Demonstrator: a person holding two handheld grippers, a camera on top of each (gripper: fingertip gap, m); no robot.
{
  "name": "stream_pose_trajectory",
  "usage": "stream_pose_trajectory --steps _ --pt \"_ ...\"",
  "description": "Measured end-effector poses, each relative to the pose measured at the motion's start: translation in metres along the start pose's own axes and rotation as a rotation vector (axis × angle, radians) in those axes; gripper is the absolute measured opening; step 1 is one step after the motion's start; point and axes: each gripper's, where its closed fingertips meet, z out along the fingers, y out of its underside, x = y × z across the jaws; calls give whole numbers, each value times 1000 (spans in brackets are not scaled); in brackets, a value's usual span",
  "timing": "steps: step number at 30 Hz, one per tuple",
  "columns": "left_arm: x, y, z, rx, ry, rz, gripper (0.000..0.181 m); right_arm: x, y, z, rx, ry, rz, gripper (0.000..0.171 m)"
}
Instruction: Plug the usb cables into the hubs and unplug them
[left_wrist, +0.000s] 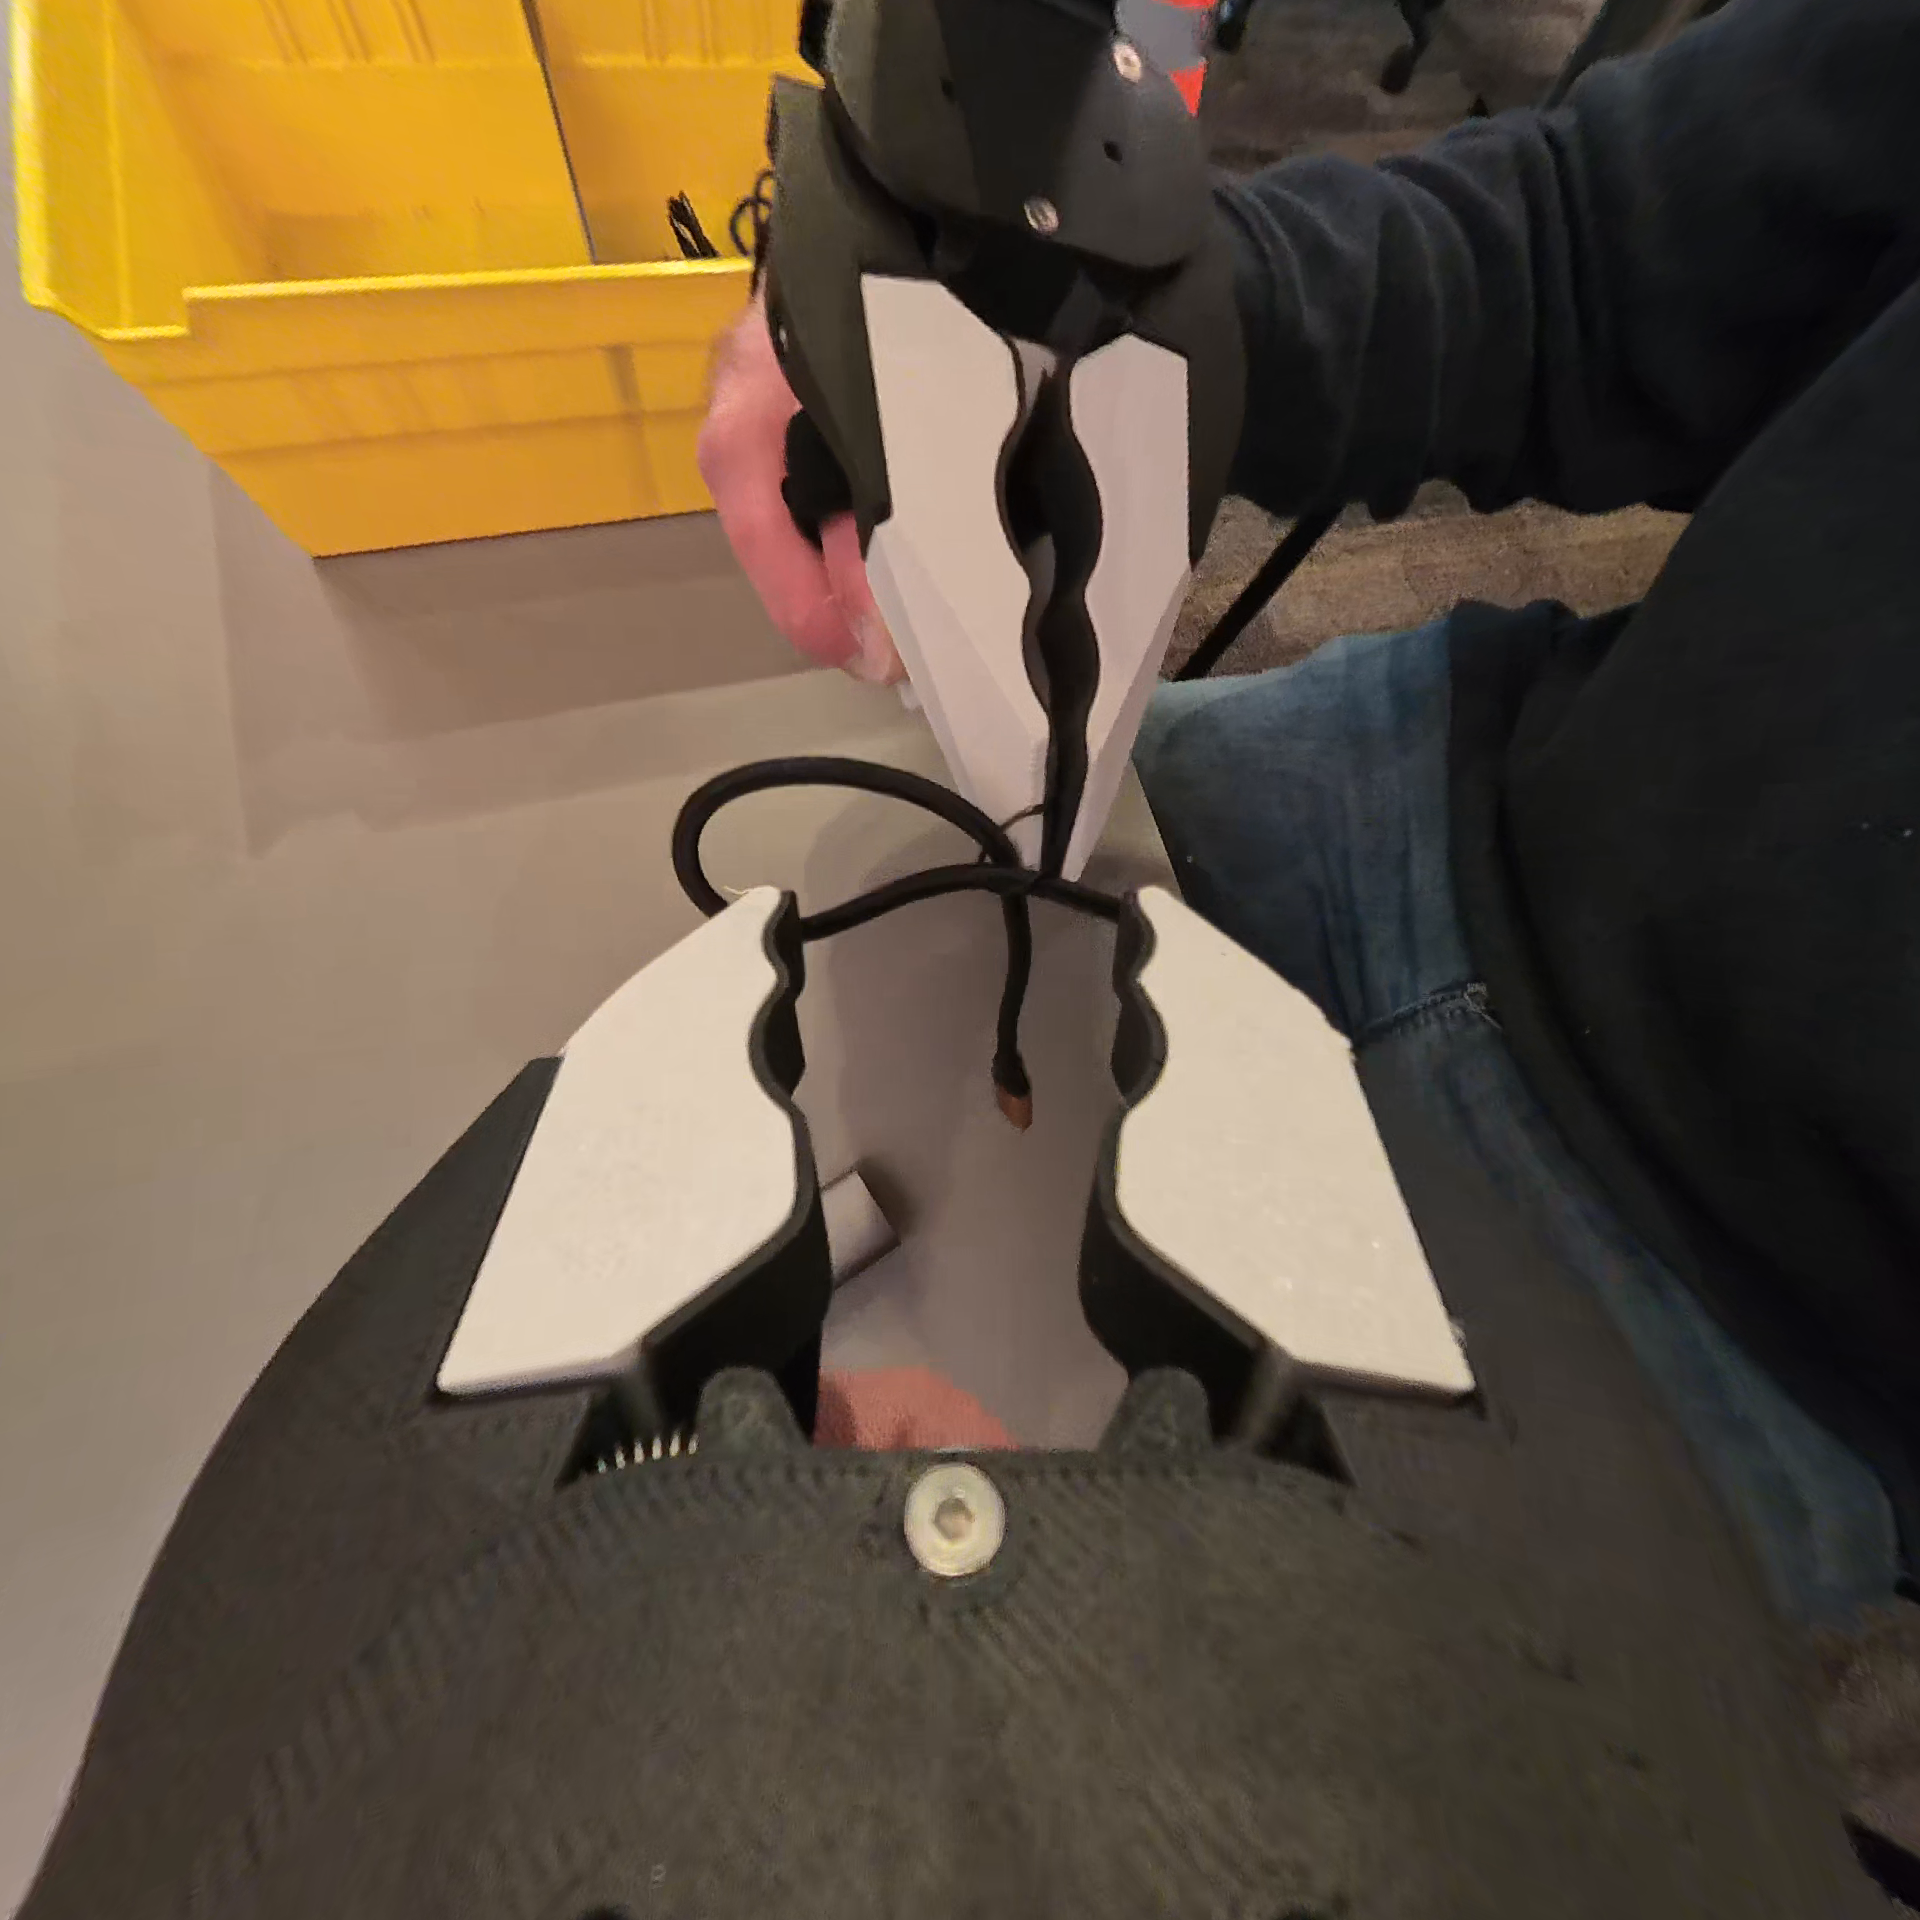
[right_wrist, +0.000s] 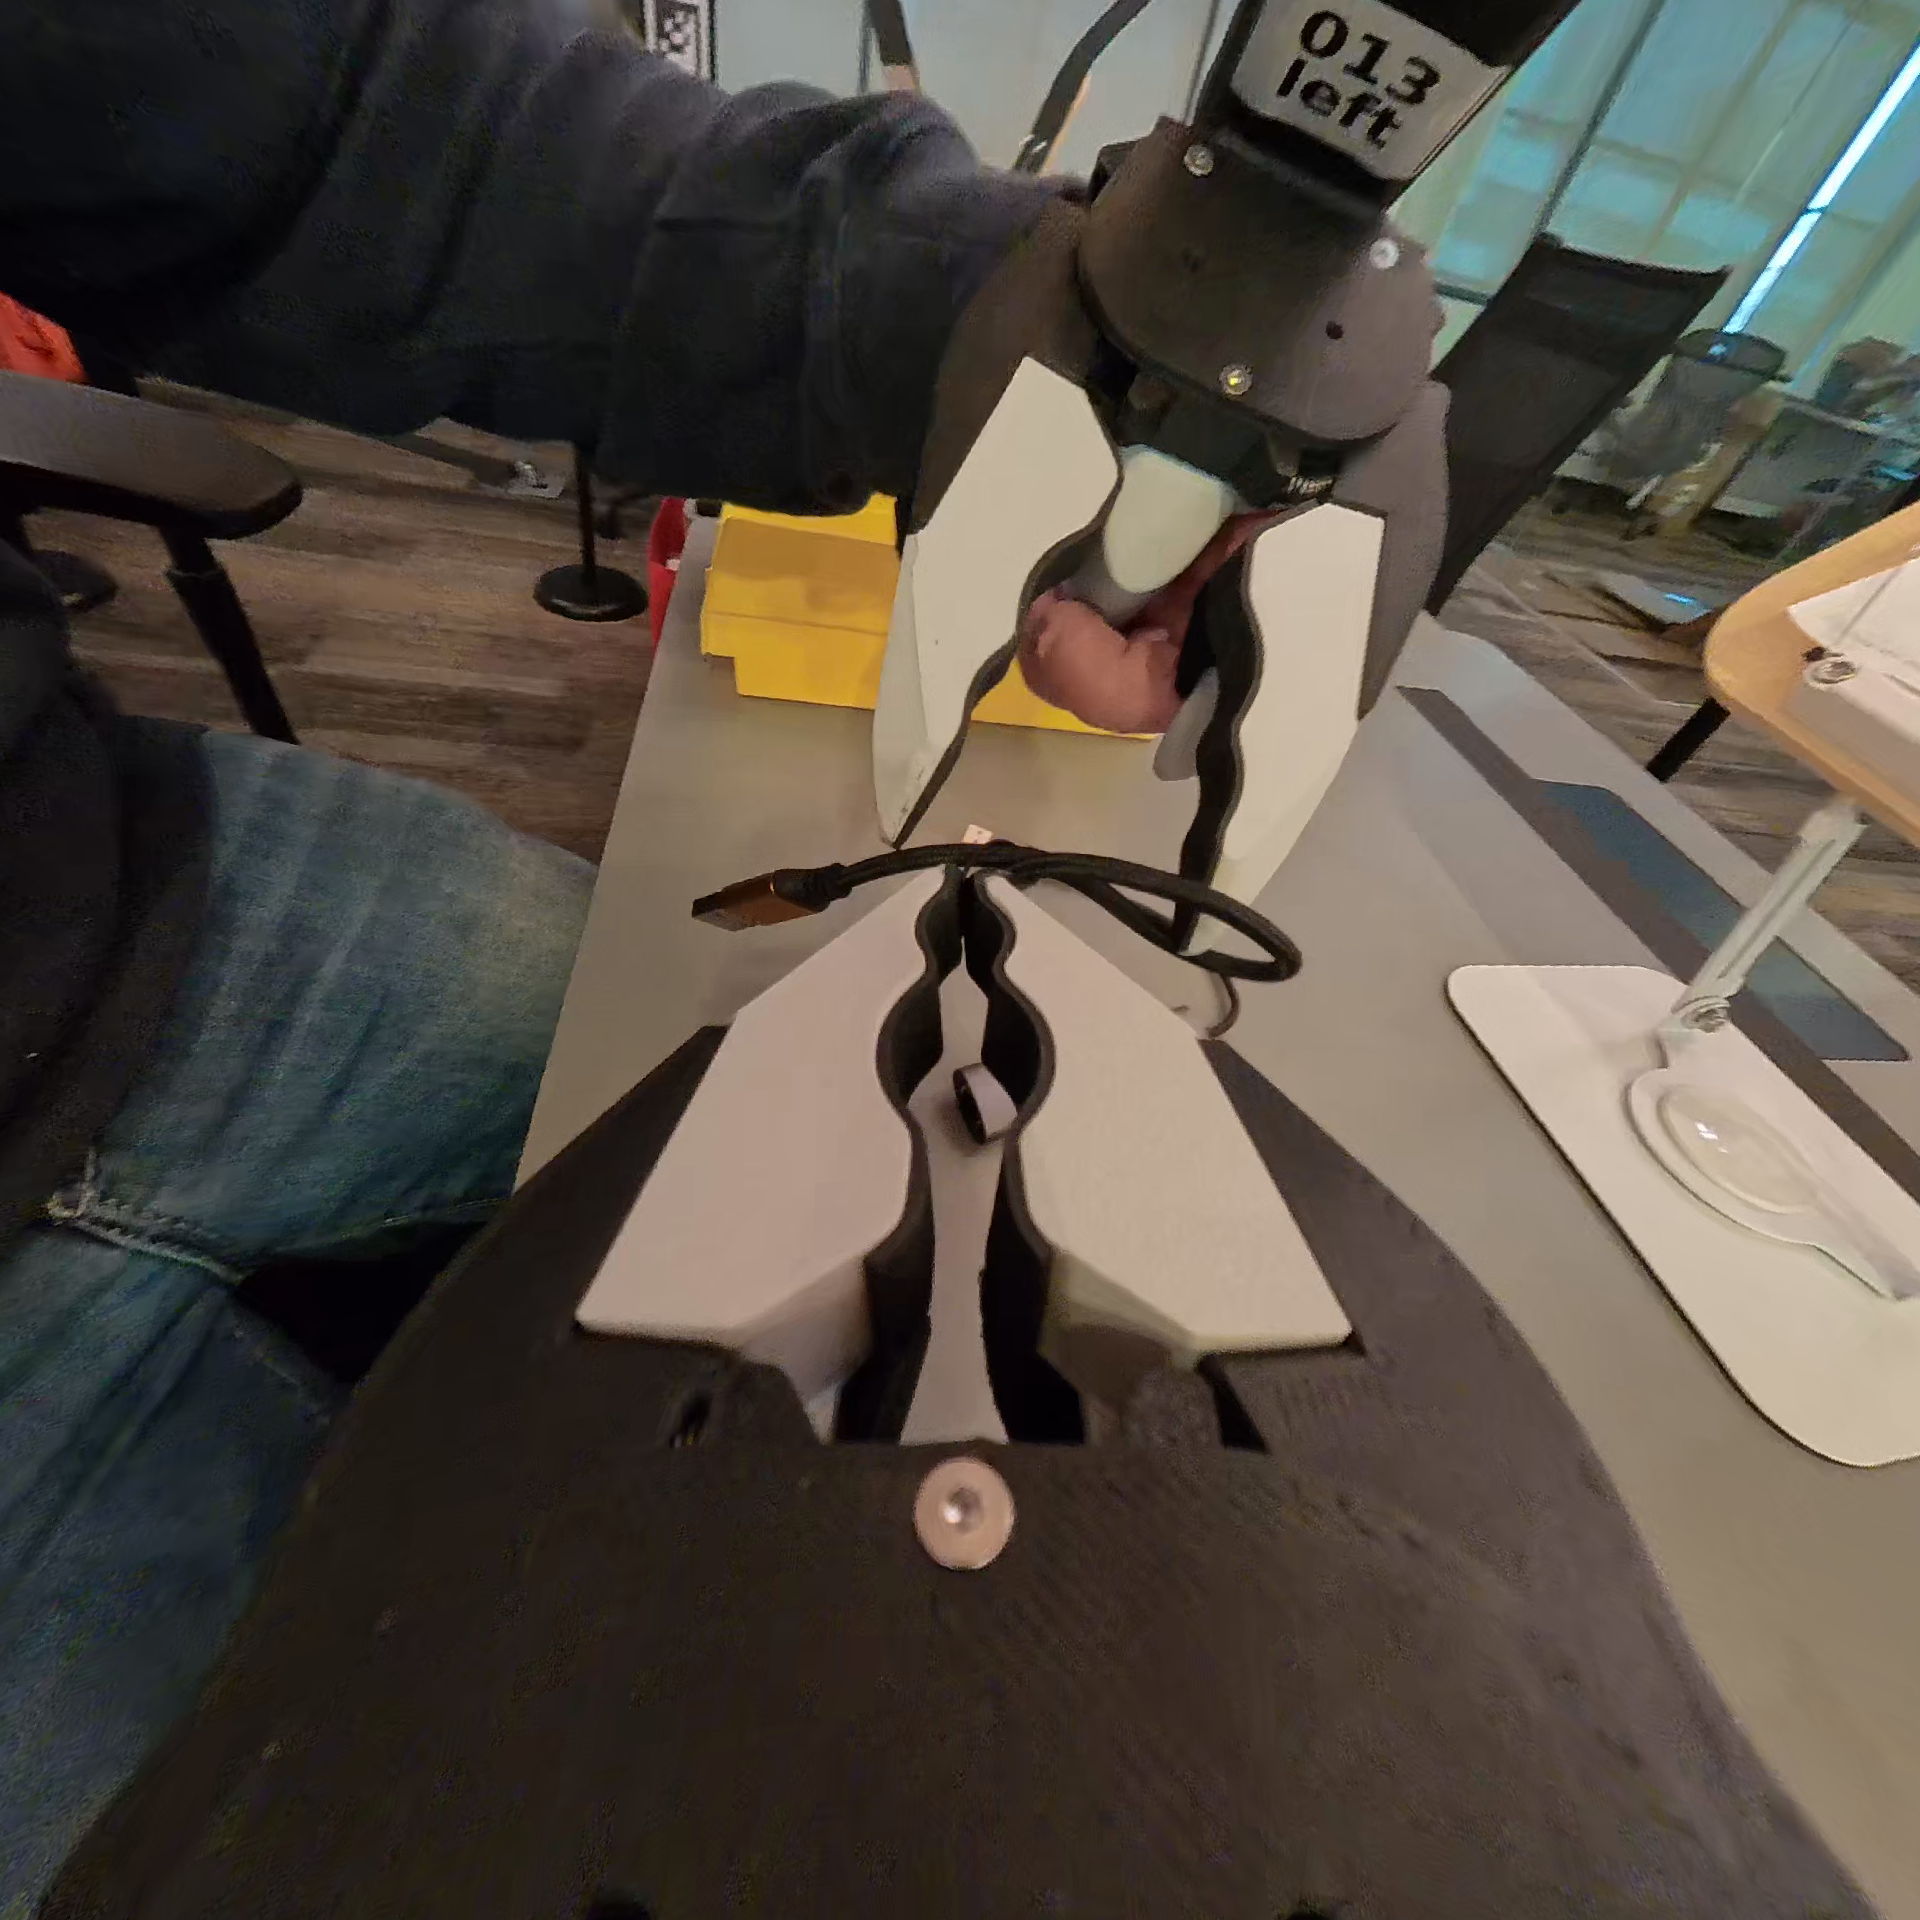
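Two hand-held grippers meet over one black braided usb cable (left_wrist: 1003, 904) near the bench edge. In the left wrist view, the left hand-held gripper (left_wrist: 961, 920) stands with its white fingers spread wide and nothing between them; the cable crosses just past its tips, one end dangling down between them to a small copper-toned plug (left_wrist: 1013, 1107). Beyond the cable, the right hand-held gripper (left_wrist: 1049, 862) points down with its fingers pinched on the cable's middle. A yellow plastic bin (left_wrist: 416, 395) sits farther off on the grey bench (left_wrist: 312, 935).

In the right wrist view, the right hand-held gripper (right_wrist: 961, 883) is clamped on the cable (right_wrist: 1091, 873), which lies across its tips. To one side of that grip a flat copper-and-black plug (right_wrist: 753, 902) juts out over the bench edge; to the other, the cable curls into a loop near the spread left hand-held gripper (right_wrist: 1049, 873). A white stand base (right_wrist: 1662, 1195) lies well apart from the cable.

No hub is clearly visible in either view, so by my reading the plugging has not yet begun: the cable is merely lifted, both ends free, with insertion and removal left to do.
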Motion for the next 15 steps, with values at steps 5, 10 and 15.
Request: stream_pose_trajectory --steps 5,10,15 --pt "4 12 5 -103 -13 88 55 -7 0 -3 6 -81 45 0" --pt "4 22 14 -136 -62 197 35 -15 2 -5 6 -159 92 0" --pt "1 27 23 -160 -168 308 7 -22 6 -8 -18 -224 141 0"
